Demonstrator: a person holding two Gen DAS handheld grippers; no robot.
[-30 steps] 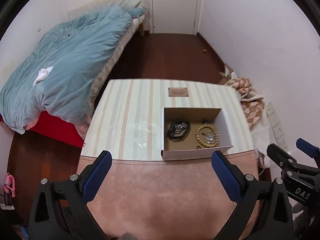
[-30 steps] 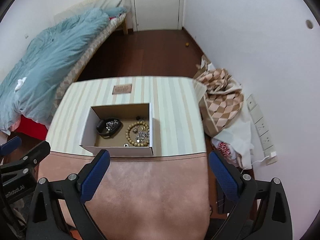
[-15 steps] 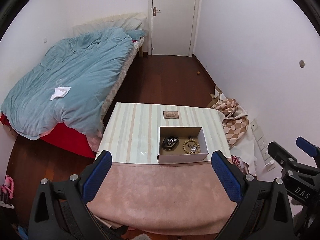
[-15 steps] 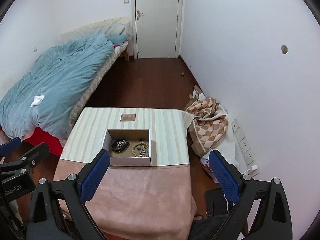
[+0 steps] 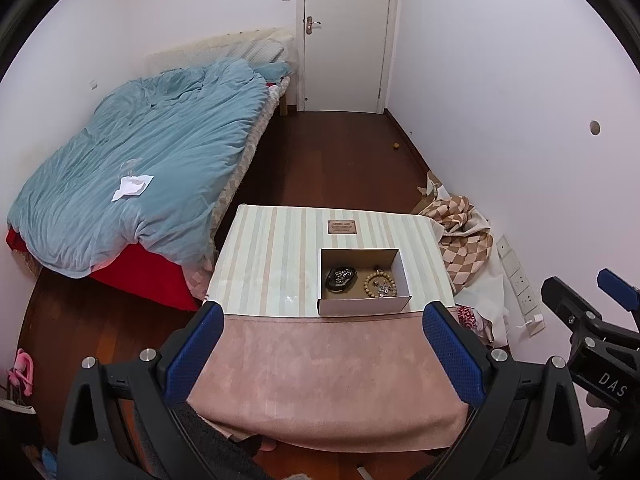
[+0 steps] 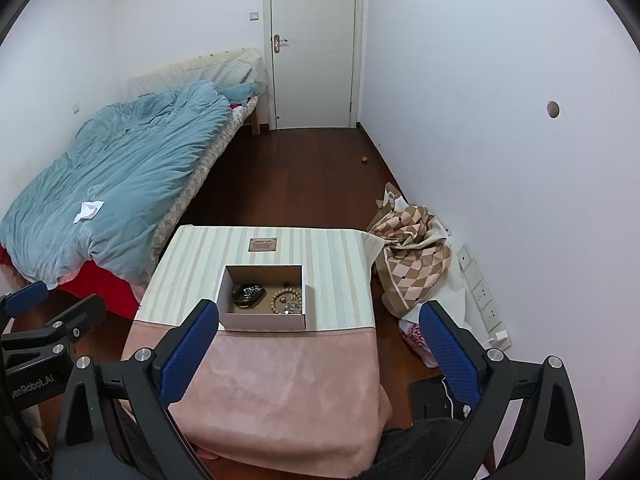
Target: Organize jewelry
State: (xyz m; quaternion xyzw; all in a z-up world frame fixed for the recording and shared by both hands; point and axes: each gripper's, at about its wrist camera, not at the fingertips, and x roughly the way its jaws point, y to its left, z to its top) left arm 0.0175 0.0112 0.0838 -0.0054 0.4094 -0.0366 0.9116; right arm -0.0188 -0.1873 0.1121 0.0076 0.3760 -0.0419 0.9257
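A small open cardboard box stands on the striped table top. Inside lie a black bracelet with silver pieces and a wooden bead bracelet with small silver items on it. My left gripper is open and empty, held high above the pink cloth, well short of the box. My right gripper is open and empty too, just as far back. Each gripper shows at the edge of the other's view.
A small brown card lies behind the box. A pink cloth covers the table's near half. A bed with a blue duvet is on the left; a checkered cloth heap and the wall are on the right.
Both grippers have risen and drawn back from the table. The box now looks smaller and farther off, and much more of the room shows. Both stay open.
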